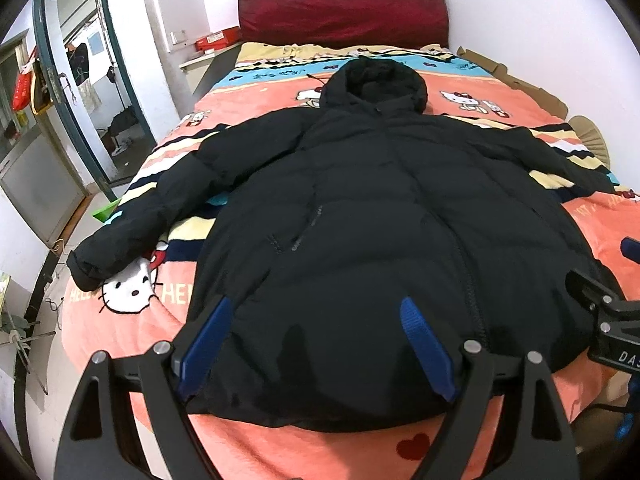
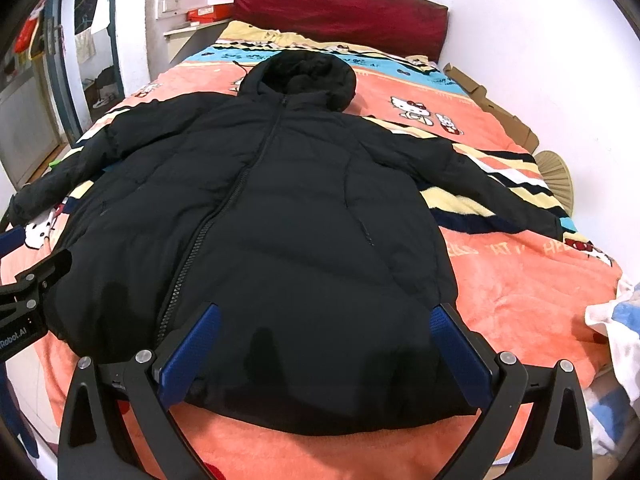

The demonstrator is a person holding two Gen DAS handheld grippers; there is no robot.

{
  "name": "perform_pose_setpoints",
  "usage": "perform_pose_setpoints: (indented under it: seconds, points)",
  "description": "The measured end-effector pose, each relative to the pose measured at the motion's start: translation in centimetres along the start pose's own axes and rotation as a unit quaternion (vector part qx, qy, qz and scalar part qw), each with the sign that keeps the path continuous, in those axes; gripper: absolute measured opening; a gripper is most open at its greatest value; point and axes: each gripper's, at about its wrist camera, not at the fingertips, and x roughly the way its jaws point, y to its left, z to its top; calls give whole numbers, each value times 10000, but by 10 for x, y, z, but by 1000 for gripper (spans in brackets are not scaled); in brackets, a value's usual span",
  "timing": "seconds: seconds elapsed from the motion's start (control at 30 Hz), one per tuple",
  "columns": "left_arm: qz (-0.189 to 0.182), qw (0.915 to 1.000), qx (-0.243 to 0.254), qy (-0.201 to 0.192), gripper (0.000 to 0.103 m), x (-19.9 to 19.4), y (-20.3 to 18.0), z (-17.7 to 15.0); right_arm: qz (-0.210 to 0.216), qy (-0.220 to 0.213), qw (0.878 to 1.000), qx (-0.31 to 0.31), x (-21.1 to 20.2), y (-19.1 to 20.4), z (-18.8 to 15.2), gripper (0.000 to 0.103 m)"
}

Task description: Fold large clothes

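A black puffy coat (image 1: 384, 216) lies flat and face up on the bed (image 1: 360, 452), hood (image 1: 376, 80) toward the dark red headboard (image 1: 340, 12), both sleeves spread out to the sides, zipper closed down the front. Its quilted shell looks smooth and padded; the blanket (image 2: 520, 292) beneath is fuzzy, coral with cartoon cats and stripes.

The left gripper (image 1: 316, 308) hovers over the hem, its blue ribbed fingers (image 1: 212, 340) spread wide and grasping nothing. The right gripper (image 2: 326, 314) hangs over the hem's other half, fingers (image 2: 456, 348) likewise spread and empty.

Only the left view shows the whole left sleeve cuff (image 1: 86, 268) and the open doorway (image 1: 92, 92). Only the right view shows the full right sleeve (image 2: 492, 188), a woven fan (image 2: 556, 172) by the wall, and crumpled white cloth (image 2: 620, 336) at the bed's edge.
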Motion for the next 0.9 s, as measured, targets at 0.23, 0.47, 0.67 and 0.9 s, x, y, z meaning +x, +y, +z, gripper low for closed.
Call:
perform_pose_setpoints:
  seconds: [0.23,0.47,0.67,0.9]
  points:
    - [-61,9999,78,32,86,4,-5,2,-9,24,10000,-65,3,2,2,103]
    - [-220,9996,93,181,86,10,-8,8,-67,30,9999,-84,3,2,9,103]
    - [-401,9986,163,290,86,15,-9,16,-44,74,9999,-119,2,0,22,103]
    - [-665,9971,130,332,86,23,-6,25,-87,14,9998,-173,2,-1,40,103]
